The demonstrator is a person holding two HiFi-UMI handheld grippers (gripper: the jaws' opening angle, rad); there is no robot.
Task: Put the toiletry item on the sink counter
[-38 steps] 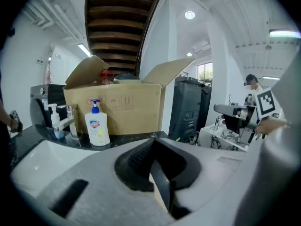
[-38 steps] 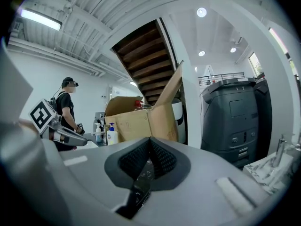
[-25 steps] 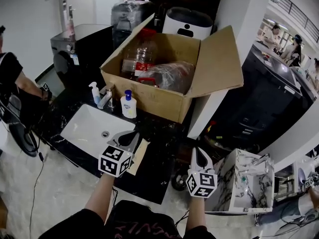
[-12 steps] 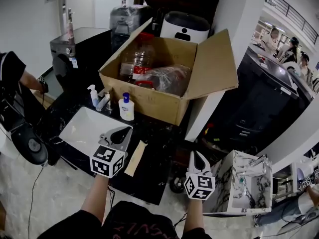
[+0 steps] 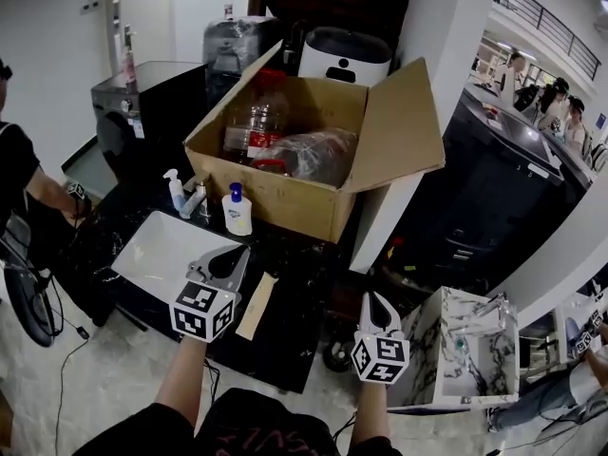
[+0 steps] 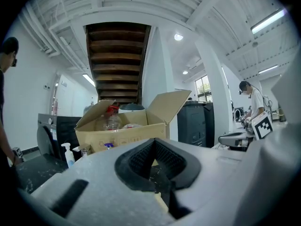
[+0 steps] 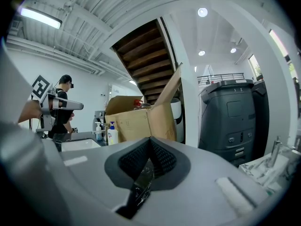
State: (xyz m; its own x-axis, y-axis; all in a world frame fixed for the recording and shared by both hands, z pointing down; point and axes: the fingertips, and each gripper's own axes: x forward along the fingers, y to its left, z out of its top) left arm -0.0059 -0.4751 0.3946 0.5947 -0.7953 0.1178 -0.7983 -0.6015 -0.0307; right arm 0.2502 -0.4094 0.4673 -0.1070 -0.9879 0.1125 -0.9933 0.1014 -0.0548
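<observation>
On the black sink counter [image 5: 294, 255] a white bottle with a blue cap [image 5: 237, 212] stands in front of an open cardboard box [image 5: 313, 193]. A small clear pump bottle [image 5: 176, 188] stands beside the faucet [image 5: 200, 198], behind the white basin [image 5: 171, 245]. My left gripper [image 5: 231, 252] hovers over the counter's front, just right of the basin, shut and empty. My right gripper [image 5: 377, 297] hangs off the counter's right end, shut and empty. The blue-capped bottle [image 7: 112, 134] and the box [image 7: 136, 119] show ahead-left in the right gripper view. The box [image 6: 123, 132] also fills the middle of the left gripper view.
A beige flat strip [image 5: 256, 304] lies on the counter by my left gripper. The box holds a large plastic bottle [image 5: 255, 112] and a clear bag [image 5: 318, 155]. A marbled white unit [image 5: 465, 350] stands at the right, a dark machine [image 5: 133, 103] at the left. A person [image 5: 24, 174] stands at the left.
The view has drifted slightly, so the counter and box sit a little higher and further left. Both grippers stay shut and low. The person at the left has shifted position.
</observation>
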